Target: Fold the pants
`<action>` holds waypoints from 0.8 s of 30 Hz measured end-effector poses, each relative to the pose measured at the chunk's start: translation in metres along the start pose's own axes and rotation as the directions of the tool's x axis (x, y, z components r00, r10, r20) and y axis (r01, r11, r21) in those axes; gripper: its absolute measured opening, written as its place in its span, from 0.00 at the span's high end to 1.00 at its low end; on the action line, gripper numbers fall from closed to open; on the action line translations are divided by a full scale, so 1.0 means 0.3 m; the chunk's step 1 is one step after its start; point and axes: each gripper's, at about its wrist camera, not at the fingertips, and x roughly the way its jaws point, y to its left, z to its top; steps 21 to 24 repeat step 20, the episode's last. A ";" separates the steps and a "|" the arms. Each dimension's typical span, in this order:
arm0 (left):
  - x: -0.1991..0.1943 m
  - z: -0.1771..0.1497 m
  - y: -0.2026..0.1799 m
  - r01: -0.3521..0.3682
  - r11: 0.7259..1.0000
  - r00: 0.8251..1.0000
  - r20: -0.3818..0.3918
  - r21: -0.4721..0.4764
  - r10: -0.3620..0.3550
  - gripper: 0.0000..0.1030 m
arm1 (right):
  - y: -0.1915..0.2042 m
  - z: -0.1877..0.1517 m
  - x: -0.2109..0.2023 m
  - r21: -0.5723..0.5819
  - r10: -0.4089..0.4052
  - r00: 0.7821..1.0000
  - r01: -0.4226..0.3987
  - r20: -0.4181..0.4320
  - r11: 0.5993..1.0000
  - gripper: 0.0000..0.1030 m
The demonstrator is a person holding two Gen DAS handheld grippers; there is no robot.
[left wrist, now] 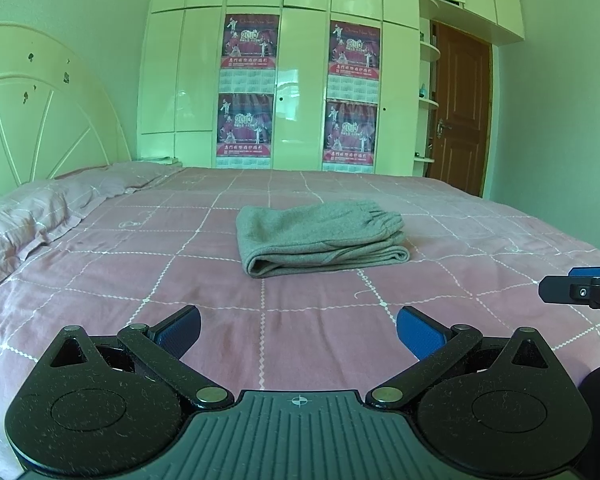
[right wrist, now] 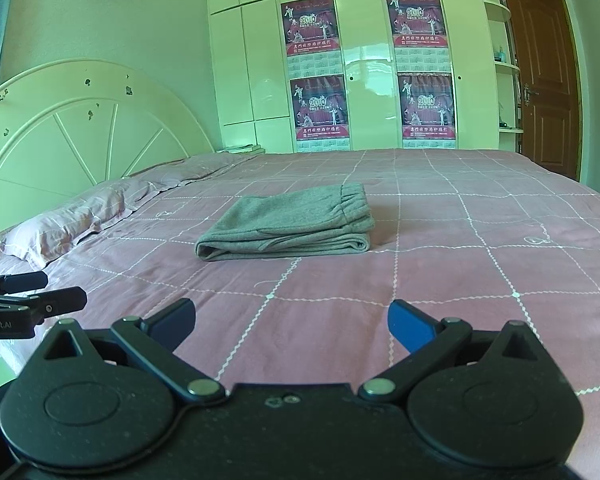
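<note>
On the pink checked bedspread (left wrist: 300, 344), mid-bed: grey pants (left wrist: 320, 238) folded into a compact stack, elastic waistband to the right, folded edge toward the cameras. Well short of the pants, low over the near edge of the bed: left gripper (left wrist: 298, 332), jaws wide apart, blue pads bare, nothing between them. Just to its right: right gripper (right wrist: 290, 322), jaws likewise spread and empty. Neither touching the fabric. At left, against a white arched headboard (right wrist: 80, 132): a pink pillow (right wrist: 68, 224). Beyond the bed: a glossy white wardrobe (left wrist: 204, 80) with four calendar posters (left wrist: 250, 40); a brown door (left wrist: 462, 108) at right.
</note>
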 end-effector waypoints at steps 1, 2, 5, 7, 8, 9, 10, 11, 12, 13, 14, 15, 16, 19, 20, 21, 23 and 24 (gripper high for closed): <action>0.000 0.000 0.001 0.001 1.000 1.000 0.000 0.001 -0.001 0.00 | 0.000 0.000 0.001 0.001 -0.001 1.000 0.001 -0.001 1.000 0.05; -0.001 0.000 0.000 0.001 1.000 1.000 0.001 0.002 -0.001 0.00 | 0.000 0.000 0.000 0.001 -0.001 1.000 0.001 0.000 1.000 0.06; -0.003 -0.004 0.003 0.006 1.000 1.000 0.004 0.004 -0.006 0.00 | 0.000 0.000 0.000 0.000 -0.001 1.000 0.001 -0.001 1.000 0.06; -0.005 -0.005 0.001 0.015 1.000 1.000 0.006 0.006 -0.015 0.00 | 0.000 0.000 0.001 0.001 -0.001 1.000 0.001 0.000 1.000 0.06; -0.005 -0.005 0.000 0.011 1.000 1.000 0.008 0.009 -0.011 0.00 | 0.001 0.000 0.000 0.000 0.000 1.000 0.000 -0.001 1.000 0.06; -0.004 -0.005 -0.002 0.011 1.000 1.000 0.008 0.012 -0.011 0.00 | 0.002 0.000 0.001 0.000 0.000 1.000 0.000 -0.002 1.000 0.06; -0.006 -0.004 -0.003 0.008 1.000 1.000 0.013 0.015 -0.008 0.00 | 0.000 0.000 0.000 -0.002 0.002 1.000 -0.002 -0.004 1.000 0.06; -0.010 -0.004 -0.006 -0.001 1.000 1.000 0.022 0.019 0.000 0.00 | 0.001 0.000 -0.001 -0.002 0.002 1.000 -0.002 -0.005 1.000 0.06; -0.015 -0.003 -0.008 -0.003 1.000 1.000 0.031 0.020 0.002 0.00 | 0.002 0.000 -0.002 -0.003 0.003 1.000 -0.003 -0.006 1.000 0.06; -0.017 -0.002 -0.007 -0.001 1.000 0.999 0.034 0.016 0.001 0.00 | -0.001 0.001 -0.002 -0.004 0.004 1.000 -0.004 -0.006 1.000 0.06; -0.018 -0.001 -0.006 0.002 1.000 0.999 0.034 0.012 -0.002 0.00 | 0.000 0.001 -0.003 -0.004 0.004 1.000 -0.004 -0.006 1.000 0.06; -0.017 -0.001 -0.005 0.003 1.000 0.999 0.033 0.009 -0.003 0.00 | -0.001 0.001 -0.002 -0.004 0.004 1.000 -0.004 -0.006 1.000 0.06; -0.017 0.000 -0.006 -0.003 1.000 1.000 0.031 0.007 0.003 0.00 | -0.001 0.001 -0.002 -0.004 0.004 1.000 -0.004 -0.006 1.000 0.06; -0.015 0.001 -0.008 -0.003 1.000 1.000 0.025 0.004 0.003 0.00 | 0.000 0.001 -0.003 -0.005 0.004 1.000 -0.004 -0.005 1.000 0.06; -0.014 0.002 -0.011 -0.007 1.000 1.000 0.023 0.006 0.007 0.00 | 0.001 0.001 -0.002 -0.005 0.004 1.000 -0.004 -0.006 1.000 0.06; -0.014 0.002 -0.011 -0.007 1.000 1.000 0.023 0.006 0.007 0.00 | 0.001 0.001 -0.002 -0.005 0.004 1.000 -0.004 -0.006 1.000 0.06; -0.014 0.002 -0.011 -0.007 1.000 1.000 0.023 0.006 0.007 0.00 | 0.001 0.001 -0.002 -0.005 0.004 1.000 -0.004 -0.006 1.000 0.06; -0.014 0.002 -0.011 -0.007 1.000 1.000 0.023 0.006 0.007 0.00 | 0.001 0.001 -0.002 -0.005 0.004 1.000 -0.004 -0.006 1.000 0.06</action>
